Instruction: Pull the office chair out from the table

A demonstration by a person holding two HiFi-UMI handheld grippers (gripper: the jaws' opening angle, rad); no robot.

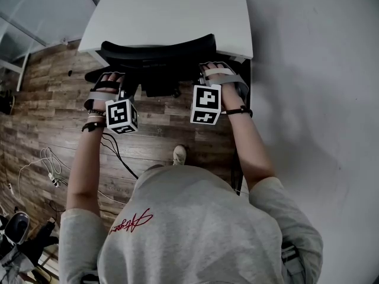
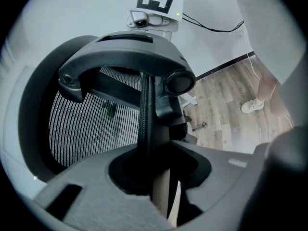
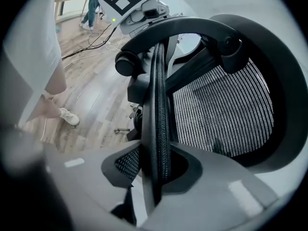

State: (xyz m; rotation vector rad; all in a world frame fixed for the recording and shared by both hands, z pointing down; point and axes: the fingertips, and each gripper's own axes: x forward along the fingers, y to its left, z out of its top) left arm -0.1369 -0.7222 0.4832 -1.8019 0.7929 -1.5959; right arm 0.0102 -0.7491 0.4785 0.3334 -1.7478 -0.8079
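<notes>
Now | left tool (image 2: 155, 179), right tool (image 3: 155, 174) grip office chair (image 1: 157, 51) | table (image 1: 172, 10) ahead | cables (image 1: 116, 151) behind

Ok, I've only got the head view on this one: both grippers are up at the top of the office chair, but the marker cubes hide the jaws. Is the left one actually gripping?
Observer: Yes. In the left gripper view, the left gripper has its jaws closed on the backrest edge, which runs up between them.
Operator: And the right?
Observer: Same there: the right gripper has the backrest edge pinched between its jaws.
Operator: What is the back made of?
Observer: A fine striped mesh, clear in the right gripper view.
</notes>
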